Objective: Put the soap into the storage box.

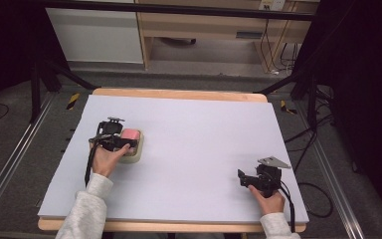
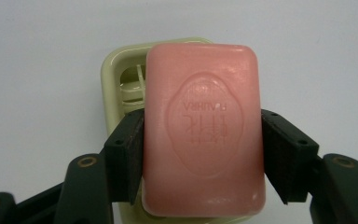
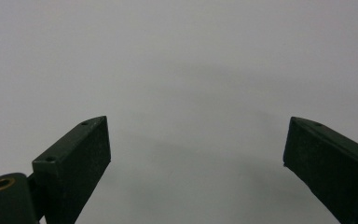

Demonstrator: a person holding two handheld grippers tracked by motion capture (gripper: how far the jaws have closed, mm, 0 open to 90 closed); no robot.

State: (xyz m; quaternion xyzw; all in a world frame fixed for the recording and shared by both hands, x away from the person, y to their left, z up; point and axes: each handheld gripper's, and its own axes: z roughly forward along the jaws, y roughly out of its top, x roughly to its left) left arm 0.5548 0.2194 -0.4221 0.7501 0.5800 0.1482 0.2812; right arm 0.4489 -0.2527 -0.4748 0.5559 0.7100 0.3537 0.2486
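The pink soap bar (image 2: 204,128) sat clamped between the pads of the left gripper (image 1: 121,141), and what mattered for the coming move was how it lay against the pale yellow-green soap dish (image 2: 116,74) beneath it. In the left gripper view the bar's long axis ran straight away from the jaws, in line with the dish's long side — but the bar was offset toward one side, covering most of the dish and leaving only a strip of rim and slotted grid (image 2: 133,84) exposed on the picture's left. Whether the bar already touched the grid or hung just above it could not be told. The pads pressed on the two long edges near the bar's middle, stamped face turned up to the camera, so the hold looked square and steady. In the high view the dish (image 1: 135,155) lay on the left half of the grey mat (image 1: 199,134), with the left hand (image 1: 105,160) just on the near side of it, the forearm coming up from the bottom edge and the gripper reaching forward over the dish. The right gripper (image 1: 251,180) rested well apart from the dish, off to the right near the mat's front edge, its jaws spread wide with nothing between them — bare mat ahead of it (image 3: 191,70). The left hand was plainly the nearer one, and the likely next need was a small sideways shift to centre the bar over the dish.
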